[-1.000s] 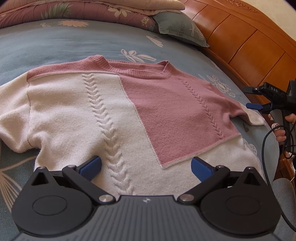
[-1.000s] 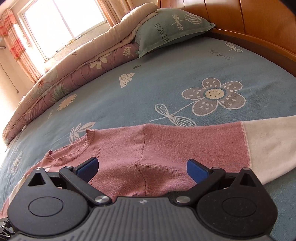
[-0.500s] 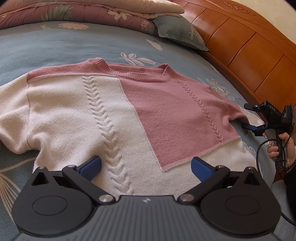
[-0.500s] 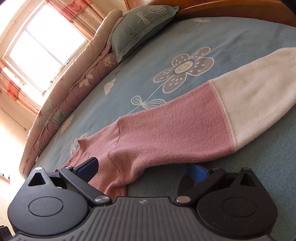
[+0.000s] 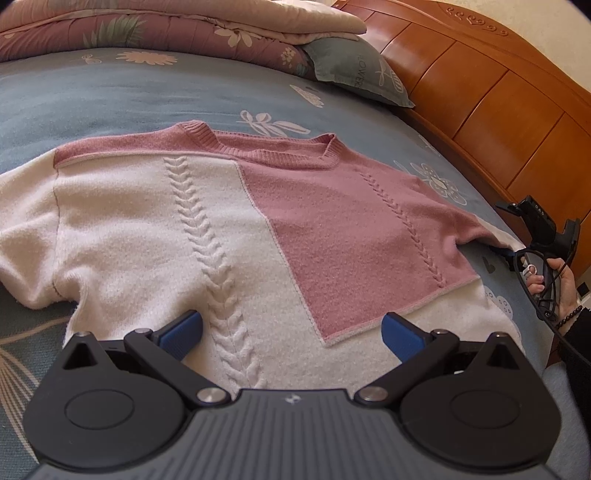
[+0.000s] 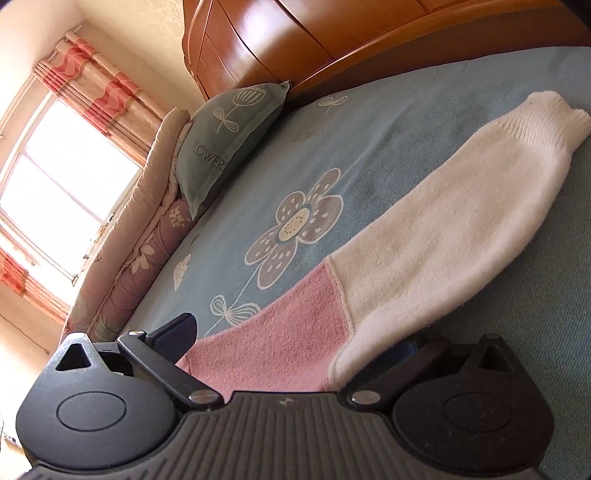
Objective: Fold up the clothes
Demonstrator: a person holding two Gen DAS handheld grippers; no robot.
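A wide bed (image 5: pixel 110 92) under a blue flower-printed sheet is carrying the pink-and-cream knitted sweater (image 5: pixel 229 229), which is lying flat and face up, neck toward the rolled quilt (image 5: pixel 166 29), with both sleeves spread out to the sides.

The left gripper (image 5: pixel 291 328) is hovering over the cream hem, its jaws standing wide apart and gripping nothing. The right gripper (image 6: pixel 295 343) is sitting low at the far sleeve (image 6: pixel 424 251), its jaws apart and straddling the pink-to-cream seam; one blue pad is tucked under the sleeve's edge and nothing is being pinched yet.

The step in hand looks like taking up this sleeve to fold it across the body. It probably calls for closing on both knit layers near the seam, lifting just clear of the sheet, and carrying the sleeve inward flat, so the thick, stretchy knit is not dragging or bunching.

A wooden headboard (image 5: pixel 498 92) is curving along one side, a "FLOWERS" pillow (image 6: pixel 229 140) is leaning against it, and a sunlit window (image 6: pixel 62 177) with pink curtains is brightening the room.
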